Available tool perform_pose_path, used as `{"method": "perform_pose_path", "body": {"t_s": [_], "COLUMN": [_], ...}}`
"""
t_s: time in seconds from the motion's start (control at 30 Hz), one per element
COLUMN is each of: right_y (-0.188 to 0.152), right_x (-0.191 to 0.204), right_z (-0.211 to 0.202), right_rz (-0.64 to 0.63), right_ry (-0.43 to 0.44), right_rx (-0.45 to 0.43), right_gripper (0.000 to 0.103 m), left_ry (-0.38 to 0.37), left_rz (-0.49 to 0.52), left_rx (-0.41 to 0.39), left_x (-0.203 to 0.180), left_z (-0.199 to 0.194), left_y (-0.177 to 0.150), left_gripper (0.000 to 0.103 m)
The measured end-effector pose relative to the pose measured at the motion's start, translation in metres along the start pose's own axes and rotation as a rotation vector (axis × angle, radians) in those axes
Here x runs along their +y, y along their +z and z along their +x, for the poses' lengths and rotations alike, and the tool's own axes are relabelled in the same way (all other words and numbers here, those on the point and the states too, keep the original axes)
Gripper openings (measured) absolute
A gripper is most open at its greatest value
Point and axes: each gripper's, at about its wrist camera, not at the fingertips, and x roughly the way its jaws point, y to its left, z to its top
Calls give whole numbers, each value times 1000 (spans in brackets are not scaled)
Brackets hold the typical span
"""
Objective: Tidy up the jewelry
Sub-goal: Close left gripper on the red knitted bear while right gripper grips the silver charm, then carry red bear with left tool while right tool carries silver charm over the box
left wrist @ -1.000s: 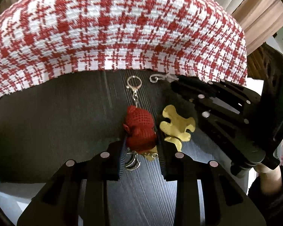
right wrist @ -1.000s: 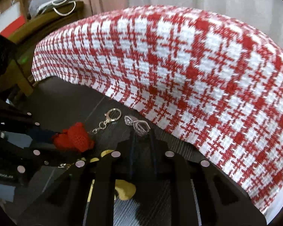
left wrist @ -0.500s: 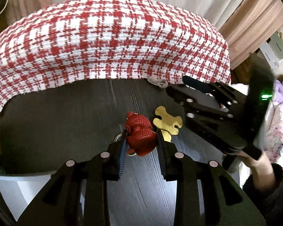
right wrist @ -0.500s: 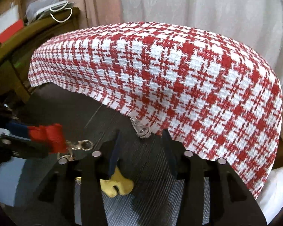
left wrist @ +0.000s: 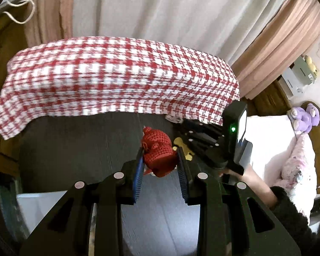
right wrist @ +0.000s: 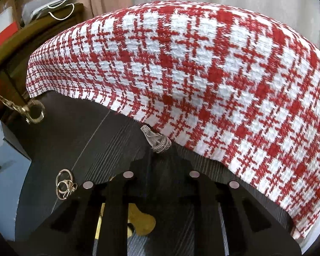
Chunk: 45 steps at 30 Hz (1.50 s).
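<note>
My left gripper (left wrist: 160,155) is shut on a red crocheted keychain (left wrist: 157,149) and holds it well above the dark table (left wrist: 74,145). Its metal clasp (right wrist: 33,111) dangles at the left edge of the right wrist view. My right gripper (right wrist: 160,160) is low over the table, its jaws closing to a narrow gap. A silver clip (right wrist: 157,140) lies just beyond its fingertips at the hem of the red-and-white checked cloth (right wrist: 202,74); its near end is at the gap, and I cannot see the pads pressing it.
A loose gold key ring (right wrist: 64,184) lies on the table to the left of my right gripper. A yellow bone-shaped piece (right wrist: 141,221) sits under its fingers. A pale box (right wrist: 6,160) stands off the table's left edge. The person's hand and black sleeve (left wrist: 288,209) show at the right.
My left gripper has risen and pulled back with the red keychain. My right gripper opened and has narrowed again, settling lower and closer to the silver clip.
</note>
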Motion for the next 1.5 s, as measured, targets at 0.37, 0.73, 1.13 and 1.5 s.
{"method": "perform_pose_path", "body": {"t_s": [0.37, 0.73, 1.13, 1.5], "right_y": [-1, -1, -13, -11], "right_x": [3, -3, -2, -23], "right_z": [-43, -37, -10, -68], "right_rz": [-44, -19, 21, 40], "right_ry": [-32, -76, -92, -74], "right_rx": [-20, 13, 27, -51], "right_gripper": [1, 39, 21, 20], "left_ry": [19, 43, 99, 86], "left_rz": [-50, -102, -146, -169], "left_rx": [-61, -12, -36, -30], "left_x": [30, 54, 69, 68], "left_z": [-53, -45, -61, -65], "left_y": [-40, -86, -112, -134], "left_gripper": [30, 30, 30, 30]}}
